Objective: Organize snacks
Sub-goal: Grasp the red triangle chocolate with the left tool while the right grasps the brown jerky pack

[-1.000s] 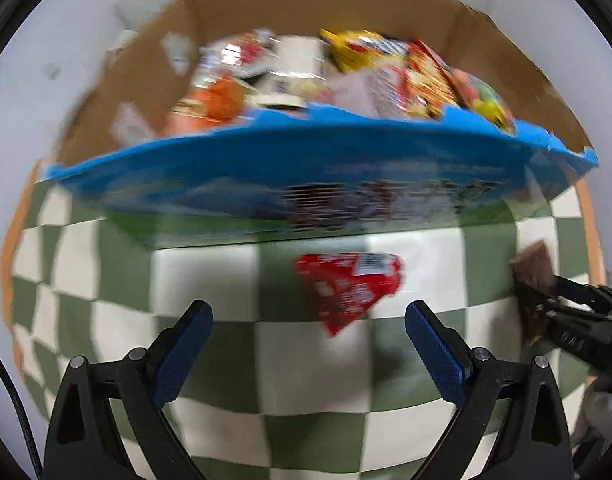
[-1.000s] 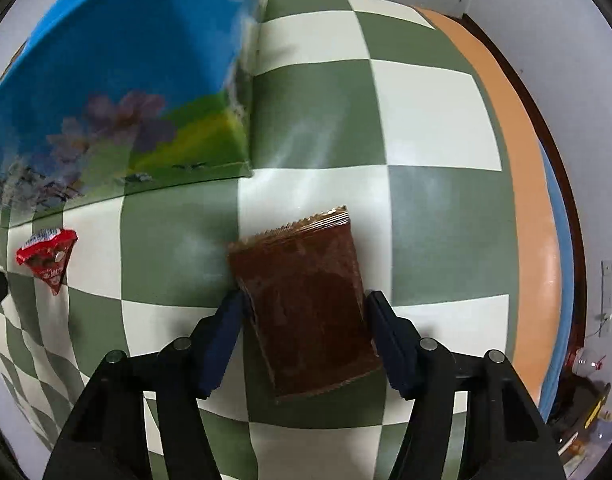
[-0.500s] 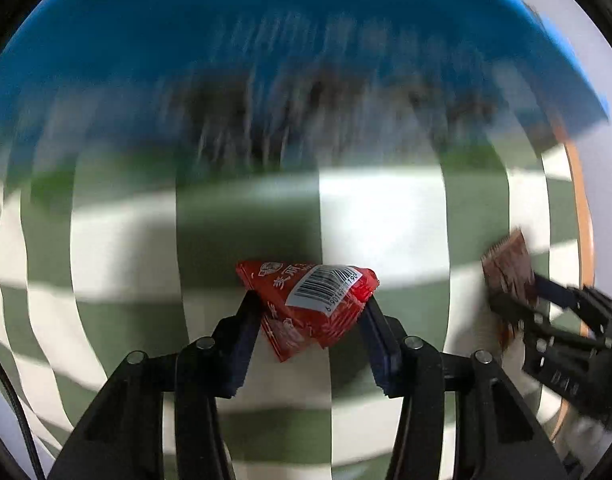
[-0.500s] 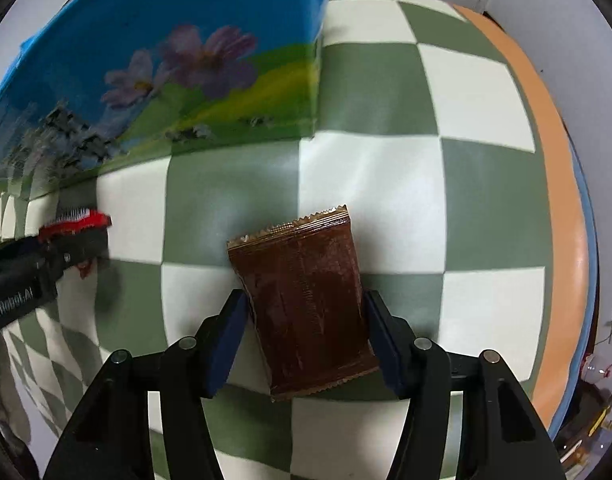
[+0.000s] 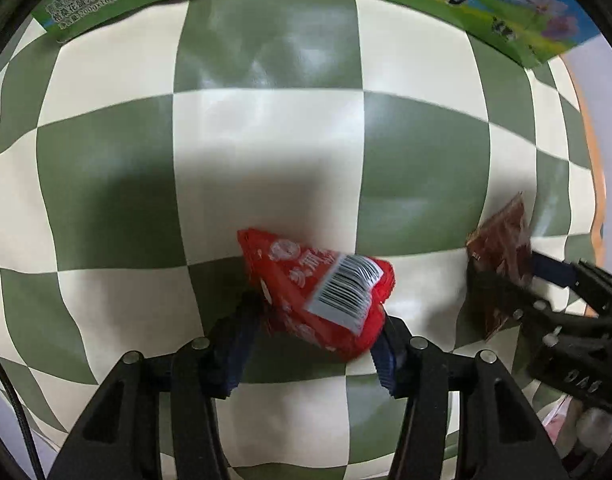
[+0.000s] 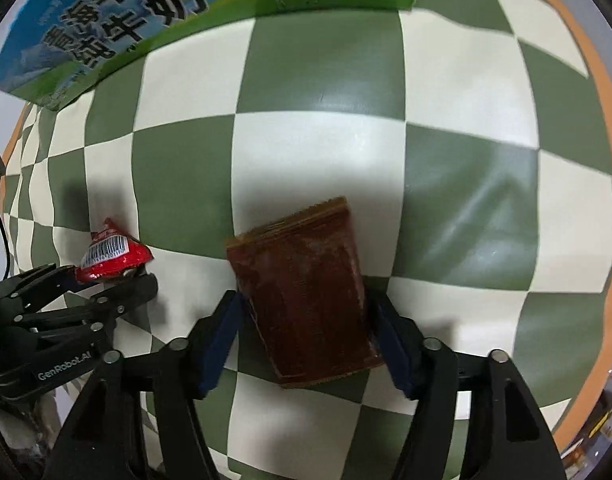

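Observation:
A red triangular snack packet [image 5: 318, 280] with a barcode label sits between the fingers of my left gripper [image 5: 314, 332]. Its pads still touch the packet while the jaws are opening a little. In the right wrist view the same red packet [image 6: 110, 252] and left gripper [image 6: 110, 276] show at the left. A flat brown snack packet [image 6: 302, 288] lies between the fingers of my right gripper [image 6: 306, 320]. Those jaws are opening, with a thin gap at each pad. Both grippers point down at the checked tablecloth [image 5: 266, 140].
A blue and green printed cardboard box [image 6: 106, 28] stands at the far side of the cloth, its lower wall [image 5: 486, 4] just in view. The table's orange edge [image 6: 610, 160] runs along the right. Open checked cloth [image 6: 322, 152] lies between the grippers and the box.
My left gripper came down over the red packet and closed on it from wide open. The box slid up to the frame's top. My right jaws widened slightly around the brown packet.

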